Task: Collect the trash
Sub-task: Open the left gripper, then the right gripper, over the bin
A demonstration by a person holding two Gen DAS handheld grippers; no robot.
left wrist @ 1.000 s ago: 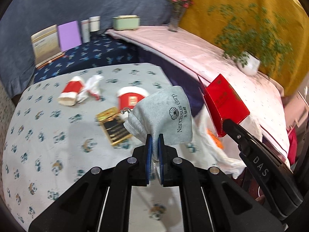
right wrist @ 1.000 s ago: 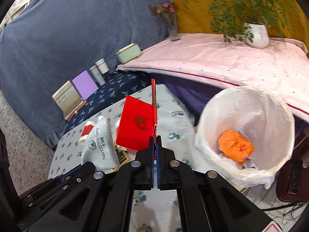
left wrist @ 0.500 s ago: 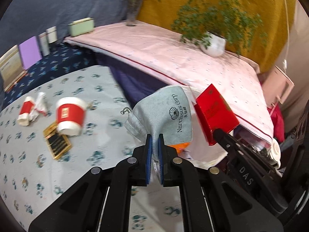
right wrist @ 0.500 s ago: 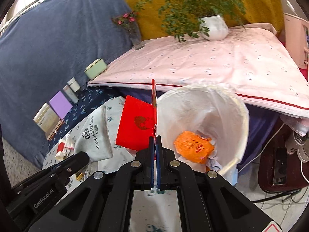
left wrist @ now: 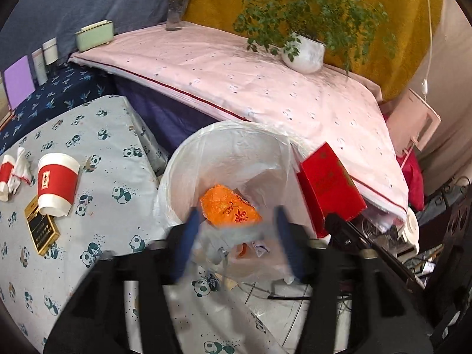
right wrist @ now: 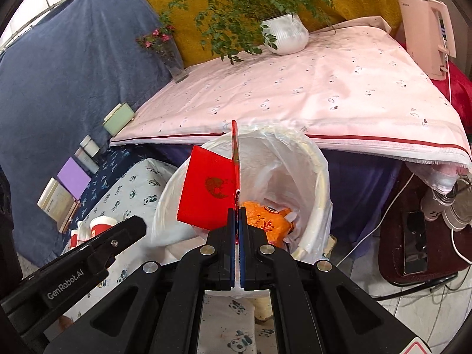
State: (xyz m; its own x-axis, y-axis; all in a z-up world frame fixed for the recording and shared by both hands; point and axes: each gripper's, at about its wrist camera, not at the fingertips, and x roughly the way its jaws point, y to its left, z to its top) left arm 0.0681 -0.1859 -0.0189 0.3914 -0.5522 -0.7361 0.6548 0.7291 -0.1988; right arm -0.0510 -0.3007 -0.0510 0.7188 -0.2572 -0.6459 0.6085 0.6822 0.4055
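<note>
The left hand-held gripper [left wrist: 236, 244] has just been opening; its jaws stand wide above the lined bin [left wrist: 177, 177] with only a blurred grey streak between them, likely the grey pouch falling. The right hand-held gripper [right wrist: 237, 230] pinches a thin red box [right wrist: 206, 194] just over the rim; it should move past the rim before releasing. The box is glossy, flat and bears a dark emblem.

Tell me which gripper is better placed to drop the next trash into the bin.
Right. The right gripper is shut on the red box above the bin. The left gripper has just opened, nothing gripped.
</note>
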